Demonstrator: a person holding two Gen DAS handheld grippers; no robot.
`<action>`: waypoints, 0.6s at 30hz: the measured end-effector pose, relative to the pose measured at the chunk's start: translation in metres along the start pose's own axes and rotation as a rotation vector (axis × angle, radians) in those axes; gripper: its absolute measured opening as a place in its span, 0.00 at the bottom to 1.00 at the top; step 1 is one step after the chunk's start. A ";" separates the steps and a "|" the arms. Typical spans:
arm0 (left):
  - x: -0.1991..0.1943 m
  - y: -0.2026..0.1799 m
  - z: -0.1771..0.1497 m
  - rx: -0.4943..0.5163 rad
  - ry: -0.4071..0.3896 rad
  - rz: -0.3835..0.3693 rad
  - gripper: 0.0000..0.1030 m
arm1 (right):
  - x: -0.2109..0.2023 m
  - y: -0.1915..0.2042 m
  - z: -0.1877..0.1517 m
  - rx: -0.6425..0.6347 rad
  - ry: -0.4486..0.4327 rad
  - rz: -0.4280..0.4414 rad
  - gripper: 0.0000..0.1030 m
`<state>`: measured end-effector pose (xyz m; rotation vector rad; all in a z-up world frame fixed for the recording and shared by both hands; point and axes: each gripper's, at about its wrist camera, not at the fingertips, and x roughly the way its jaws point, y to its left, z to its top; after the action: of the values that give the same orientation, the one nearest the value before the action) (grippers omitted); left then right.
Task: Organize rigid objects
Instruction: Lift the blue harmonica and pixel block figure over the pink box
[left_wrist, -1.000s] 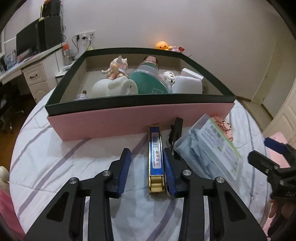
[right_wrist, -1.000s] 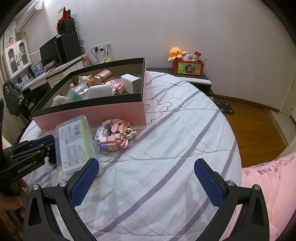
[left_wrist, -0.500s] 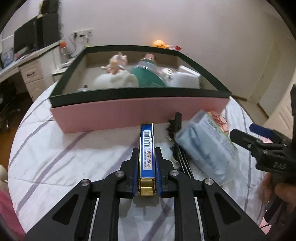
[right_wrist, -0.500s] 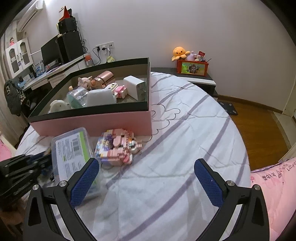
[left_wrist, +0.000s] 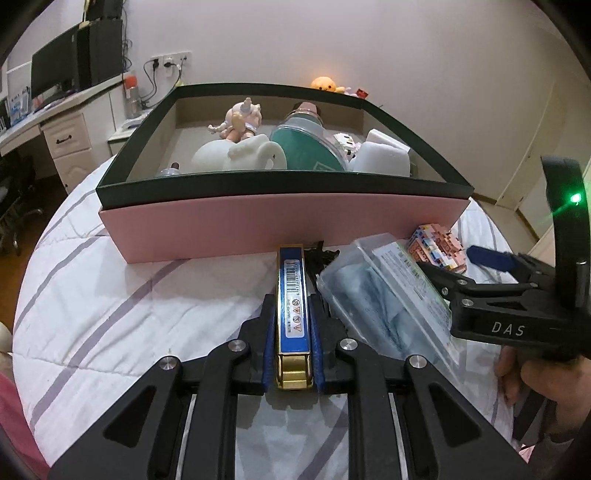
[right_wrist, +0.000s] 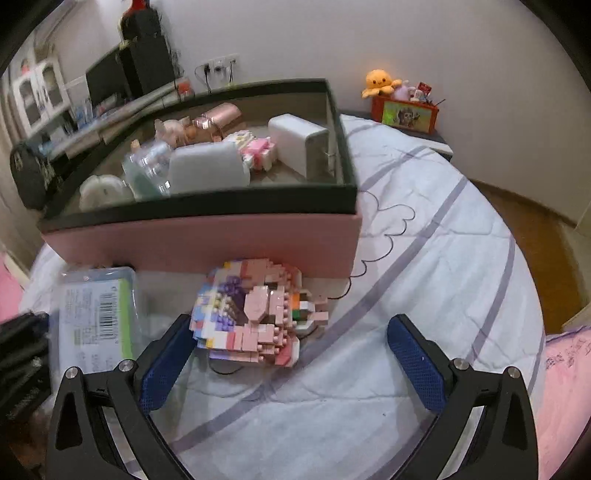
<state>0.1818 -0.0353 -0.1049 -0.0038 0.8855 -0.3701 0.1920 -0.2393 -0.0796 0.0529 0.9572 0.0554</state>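
Your left gripper (left_wrist: 293, 345) is pinching the slim blue-and-gold stapler (left_wrist: 293, 314) (lying on the striped white quilt (left_wrist: 122, 325)). Your right gripper (right_wrist: 291, 365) is standing spread wide around the pastel brick-built figure (right_wrist: 255, 317). Beyond both, the pink, dark-rimmed cardboard box (left_wrist: 280, 229) is holding toys.

Glossy gold metal stapler (left_wrist: 292, 325), clear plastic case (left_wrist: 384, 302), matt cardboard box (left_wrist: 258, 225), quilted cloth bedspread (left_wrist: 122, 306)
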 end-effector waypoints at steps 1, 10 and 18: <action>0.000 0.000 0.000 -0.002 -0.002 -0.003 0.16 | 0.000 0.001 0.000 -0.005 -0.008 0.013 0.91; -0.014 0.009 -0.006 -0.024 -0.039 -0.033 0.15 | -0.023 -0.002 -0.010 0.016 -0.058 0.040 0.66; -0.037 0.007 -0.016 -0.026 -0.076 -0.020 0.15 | -0.062 0.002 -0.014 0.012 -0.124 0.069 0.66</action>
<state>0.1509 -0.0150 -0.0885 -0.0502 0.8150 -0.3753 0.1451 -0.2412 -0.0370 0.0992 0.8313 0.1087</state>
